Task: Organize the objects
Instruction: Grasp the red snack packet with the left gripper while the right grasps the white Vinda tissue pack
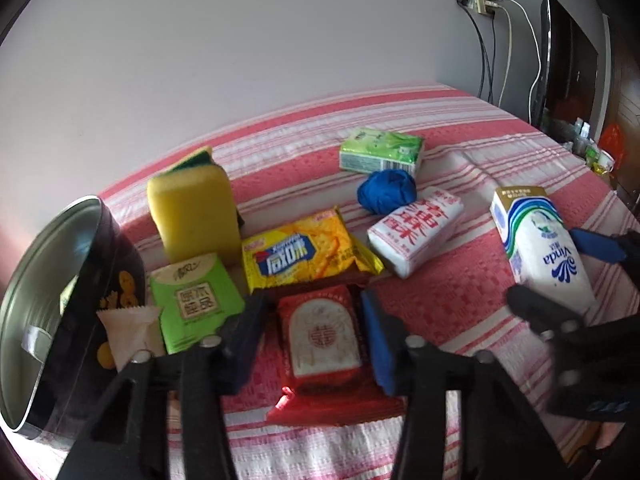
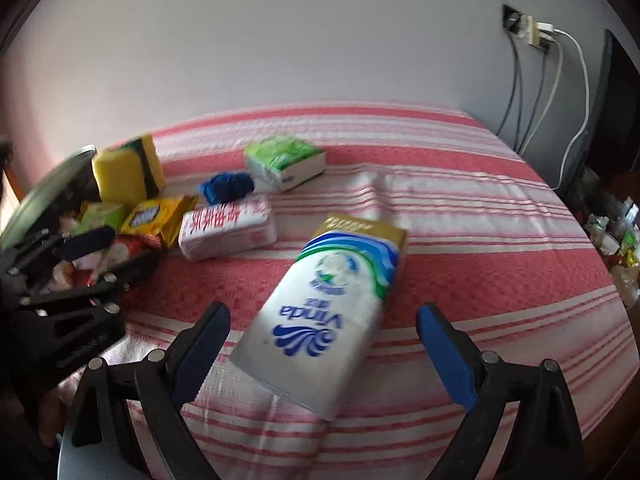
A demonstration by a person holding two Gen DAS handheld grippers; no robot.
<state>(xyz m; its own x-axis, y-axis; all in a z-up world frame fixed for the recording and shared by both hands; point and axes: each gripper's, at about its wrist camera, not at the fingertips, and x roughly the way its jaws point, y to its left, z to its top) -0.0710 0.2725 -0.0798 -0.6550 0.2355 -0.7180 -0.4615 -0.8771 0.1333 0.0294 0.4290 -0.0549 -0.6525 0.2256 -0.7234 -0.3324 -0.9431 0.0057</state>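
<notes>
left gripper point(image 1: 316, 340) straddling red tissue packet point(image 1: 320, 336) on pink striped bedspread point(image 1: 460, 300), pads at both sides, contact not discernible. right gripper point(image 2: 324, 344) spread wide around white vinda tissue pack point(image 2: 320, 312), pads clear of it. beside red packet: yellow cracker packet point(image 1: 304, 252), green packet point(image 1: 196, 300), open tin point(image 1: 48, 304).

Striped bed point(image 1: 460, 300) carries tissue packs point(image 2: 320, 312), sponge point(image 1: 192, 216), cracker packet point(image 1: 304, 252).

Plain pale wall point(image 2: 280, 40), pink-striped bed point(image 2: 480, 208), wall socket point(image 1: 480, 0) with cables point(image 2: 576, 92) trailing, dark cabinet point(image 1: 568, 60) at right
</notes>
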